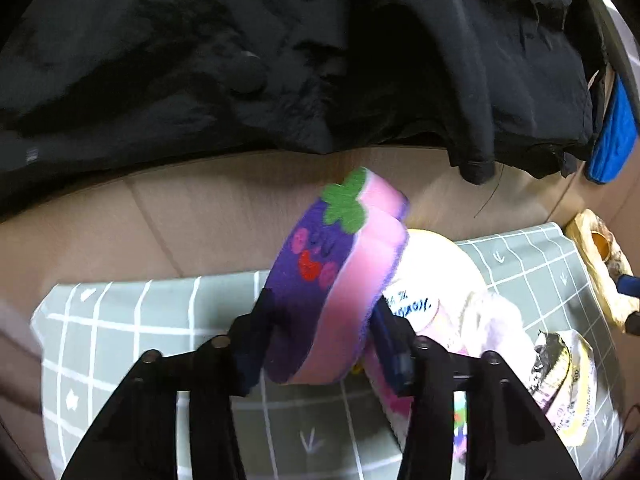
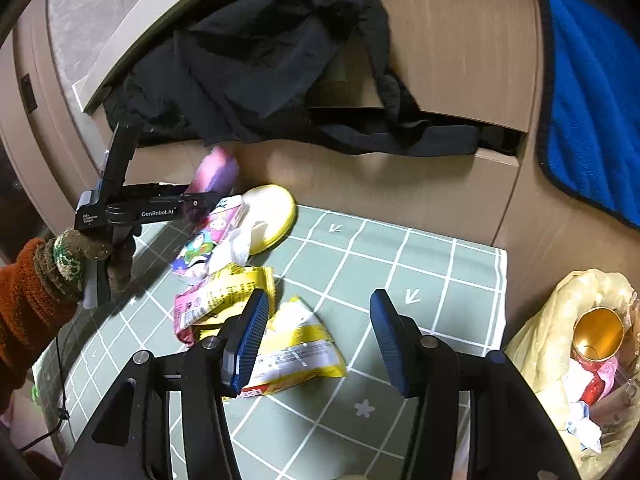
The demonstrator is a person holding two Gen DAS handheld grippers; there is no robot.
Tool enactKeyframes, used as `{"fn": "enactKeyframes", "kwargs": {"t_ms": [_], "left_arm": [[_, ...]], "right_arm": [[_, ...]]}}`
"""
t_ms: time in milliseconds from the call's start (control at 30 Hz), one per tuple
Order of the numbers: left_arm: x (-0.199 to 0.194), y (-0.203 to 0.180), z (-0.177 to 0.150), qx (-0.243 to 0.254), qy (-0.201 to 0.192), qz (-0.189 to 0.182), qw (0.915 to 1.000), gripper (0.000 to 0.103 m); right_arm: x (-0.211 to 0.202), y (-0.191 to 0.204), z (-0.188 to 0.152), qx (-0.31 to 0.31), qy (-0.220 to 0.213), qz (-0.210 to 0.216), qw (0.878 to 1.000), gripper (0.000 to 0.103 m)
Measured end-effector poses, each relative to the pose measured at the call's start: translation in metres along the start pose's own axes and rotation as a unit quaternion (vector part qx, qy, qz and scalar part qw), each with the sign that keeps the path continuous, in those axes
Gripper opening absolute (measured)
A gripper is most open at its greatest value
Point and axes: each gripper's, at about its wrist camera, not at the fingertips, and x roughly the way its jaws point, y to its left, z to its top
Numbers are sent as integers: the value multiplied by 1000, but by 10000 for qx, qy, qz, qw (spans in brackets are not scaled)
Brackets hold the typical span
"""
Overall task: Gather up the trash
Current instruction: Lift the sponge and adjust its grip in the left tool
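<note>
Item: left tongs (image 1: 320, 332). Closed on a purple-and-pink sponge shaped like a smiling fruit with a green felt leaf (image 1: 336, 276), both pads pressing its flat sides; the sponge is lifted clear of the mat.

Item: right tongs (image 2: 316, 332). Wide apart, nothing between the pads, hanging just above a crumpled yellow-and-white snack wrapper (image 2: 296, 352).

Item: grey-green mat with white grid lines, arrows and stars (image 2: 400, 264), laid on a tan floor (image 1: 120, 220). On it, near the far-left corner: a pale yellow round lid or dish (image 2: 276, 208), a pink printed carton (image 2: 212, 232) and a pink-and-yellow foil packet (image 2: 216, 300), lying close together, some touching.

Item: translucent yellowish plastic bag (image 2: 552, 320), just off the mat's right edge, mouth open, already holding a gold-rimmed cup and crumpled paper.

Step in hand, as judged: pick-up stage, one piece gripped, the rest of the litter still on the mat. The next move likely calls for carrying the sponge across to the bag and for the right tongs to drop and close on the yellow wrapper.

Room: the right half of the mat is bare and gives an open path to the bag. Tan cardboard panels (image 2: 460, 80) draped with black clothing (image 1: 280, 60) stand close behind the mat's far edge; a blue fleece cloth (image 2: 592, 100) hangs at far right. The person's left hand in a knitted glove (image 2: 80, 256) sits at the mat's left edge.
</note>
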Motion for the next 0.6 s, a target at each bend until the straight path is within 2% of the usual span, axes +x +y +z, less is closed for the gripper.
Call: {"fn": "enactKeyframes", "kwargs": {"t_ms": [67, 167, 300, 367, 433, 533, 600], "left_arm": [[-16, 0, -8, -244, -7, -11, 9997, 37], [-48, -1, -26, -591, -112, -51, 9982, 35], [-105, -17, -56, -806, -466, 49, 9956, 35], [-134, -24, -71, -982, -629, -22, 9932, 35], [-161, -28, -86, -1095, -805, 66, 9907, 35], [-188, -38, -107, -1243, -1142, 268, 9853, 35], [-200, -38, -117, -1572, -1214, 177, 9799, 35]], "right_arm": [[-1, 6, -2, -42, -2, 80, 10000, 50], [-1, 17, -4, -119, 18, 214, 9997, 50], [2, 34, -4, -235, 88, 363, 9990, 50], [7, 46, 0, -287, 113, 373, 9988, 50], [13, 54, 2, -288, 96, 282, 9991, 50], [25, 63, 8, -176, 153, 294, 9993, 50], [37, 67, 12, -52, 221, 289, 9993, 50]]}}
